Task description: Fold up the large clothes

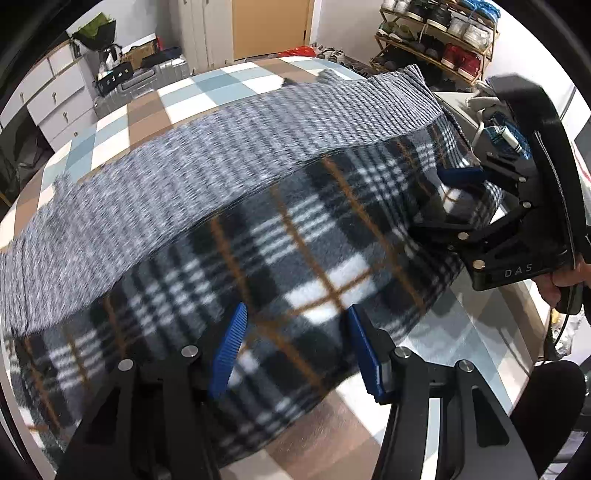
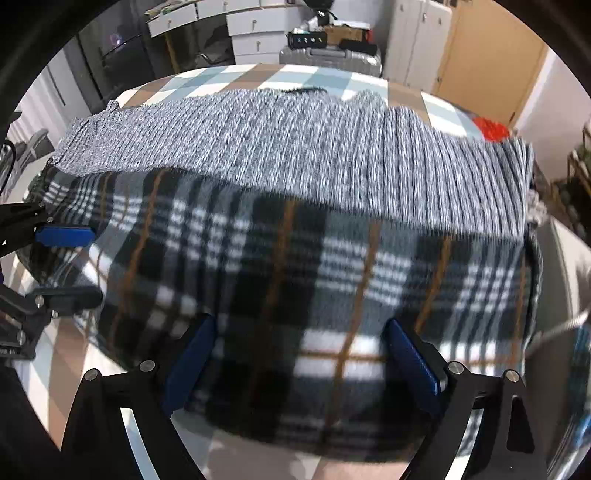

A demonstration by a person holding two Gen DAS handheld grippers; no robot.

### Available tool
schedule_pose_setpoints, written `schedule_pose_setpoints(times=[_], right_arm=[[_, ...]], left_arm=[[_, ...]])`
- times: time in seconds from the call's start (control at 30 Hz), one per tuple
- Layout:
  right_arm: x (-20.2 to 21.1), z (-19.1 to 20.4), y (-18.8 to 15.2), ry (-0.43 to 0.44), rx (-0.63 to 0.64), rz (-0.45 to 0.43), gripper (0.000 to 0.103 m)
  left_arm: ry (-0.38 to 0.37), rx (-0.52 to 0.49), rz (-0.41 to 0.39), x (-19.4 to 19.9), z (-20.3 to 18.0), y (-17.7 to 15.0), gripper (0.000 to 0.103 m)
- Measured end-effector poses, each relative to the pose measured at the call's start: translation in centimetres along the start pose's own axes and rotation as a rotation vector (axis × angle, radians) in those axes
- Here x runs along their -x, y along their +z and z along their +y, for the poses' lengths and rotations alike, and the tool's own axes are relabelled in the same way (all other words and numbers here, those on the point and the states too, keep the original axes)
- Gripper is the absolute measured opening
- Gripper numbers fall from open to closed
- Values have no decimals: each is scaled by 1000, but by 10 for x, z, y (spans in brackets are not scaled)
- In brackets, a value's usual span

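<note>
A large garment lies on the checked bed: its black, white and orange plaid fleece side (image 1: 295, 266) faces me, and a grey knit part (image 1: 221, 158) lies folded across its far half. My left gripper (image 1: 295, 347) is open, blue pads either side of the plaid's near edge. My right gripper (image 1: 448, 197) shows at the right, jaws apart around the plaid's corner. In the right wrist view the plaid (image 2: 295, 295) fills the middle, the grey knit (image 2: 295, 147) lies behind it, my right gripper (image 2: 299, 358) is open over the near edge, and my left gripper (image 2: 79, 266) is open at the left.
The bed cover (image 1: 155, 107) has brown, blue and white checks. A shoe rack (image 1: 436, 40) stands at the back right, white drawers (image 1: 55, 96) and a silver suitcase (image 1: 147, 77) at the back left, a wooden door (image 1: 269, 26) behind.
</note>
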State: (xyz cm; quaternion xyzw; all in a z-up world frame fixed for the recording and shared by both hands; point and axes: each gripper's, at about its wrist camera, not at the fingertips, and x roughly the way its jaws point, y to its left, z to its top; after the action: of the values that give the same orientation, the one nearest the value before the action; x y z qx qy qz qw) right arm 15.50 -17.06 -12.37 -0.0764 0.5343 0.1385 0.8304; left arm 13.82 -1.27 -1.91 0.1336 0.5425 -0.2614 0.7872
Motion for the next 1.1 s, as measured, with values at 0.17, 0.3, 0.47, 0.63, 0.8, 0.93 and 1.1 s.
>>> schedule_pose_setpoints(times=[0.17,0.3,0.47,0.63,0.8,0.93,1.1], right_arm=[[8,8,-13,42,36,68,92],[40,-8,-12,55,18,-19,85],[46,-45,-16,-84,-41,-75,87],[15,-58,-47,-21,-99,-15,90],[19,-53,-55,-19,-81,38,89],[24,-51,-44,-8,-69,78,85],[57,-53,-5,5,-79,-70,83]], left_arm=[[38,56,-46,35,25,-18,51],[87,104,-71,54,50,-43,51],[48,198,-52,35,81,-70,51],[19,224,-69,30,89,-65,51],[16,198,-51,33,87,-64,51],[21,183,-49,45,83,-60,51],[10,81,-136,73,55,-34,51]])
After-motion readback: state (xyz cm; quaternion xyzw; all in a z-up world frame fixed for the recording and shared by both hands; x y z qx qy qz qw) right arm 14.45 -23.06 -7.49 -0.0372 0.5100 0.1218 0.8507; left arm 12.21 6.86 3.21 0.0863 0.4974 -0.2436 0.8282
